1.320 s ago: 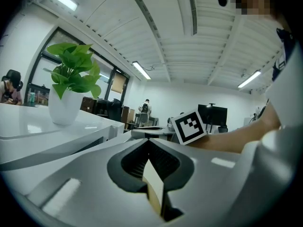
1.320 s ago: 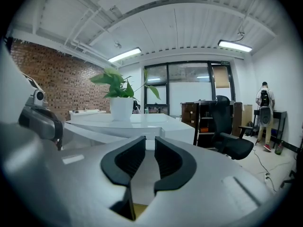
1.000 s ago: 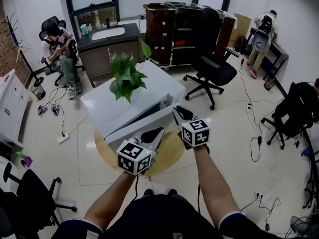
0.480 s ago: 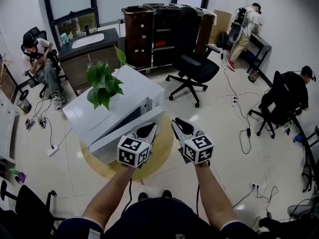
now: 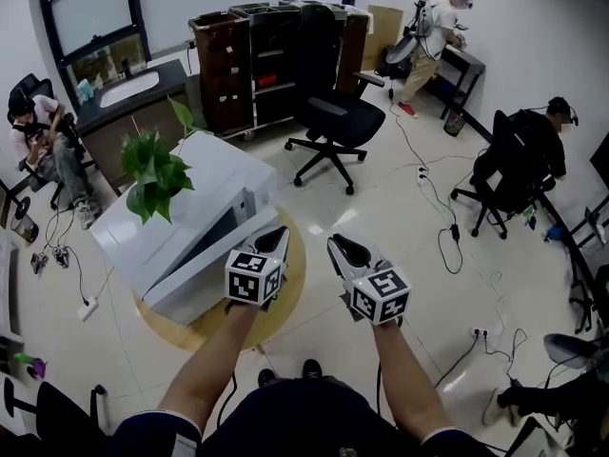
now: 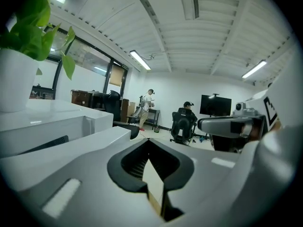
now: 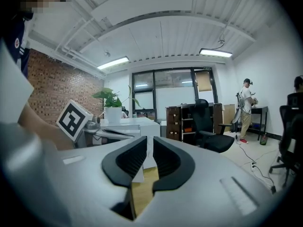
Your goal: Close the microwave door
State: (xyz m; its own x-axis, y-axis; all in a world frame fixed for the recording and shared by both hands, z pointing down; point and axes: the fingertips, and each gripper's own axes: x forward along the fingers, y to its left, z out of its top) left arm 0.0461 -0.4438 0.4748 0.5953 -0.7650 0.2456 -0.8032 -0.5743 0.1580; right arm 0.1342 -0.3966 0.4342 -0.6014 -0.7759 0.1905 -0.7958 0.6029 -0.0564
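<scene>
Microwave door point(image 5: 217, 267) ajar, a dark gap between it and the white microwave point(image 5: 195, 203), which sits on the round wooden table point(image 5: 290, 288) with a potted plant point(image 5: 152, 171) on top. Left gripper point(image 5: 279, 236) just beside the door's near corner, jaws together, nothing held. Right gripper point(image 5: 338, 248) apart over the floor, jaws nearly together, empty.

The microwave point(image 5: 217, 171) is a white box standing on the round wooden table point(image 5: 195, 329), its front turned toward the person and toward the right of the head view. Its door point(image 5: 205, 276) is open: the long white panel stands away from the body along the front, and a dark strip of the opening shows between the two. The door's outer face is plain white and reaches close to the table's edge.
</scene>
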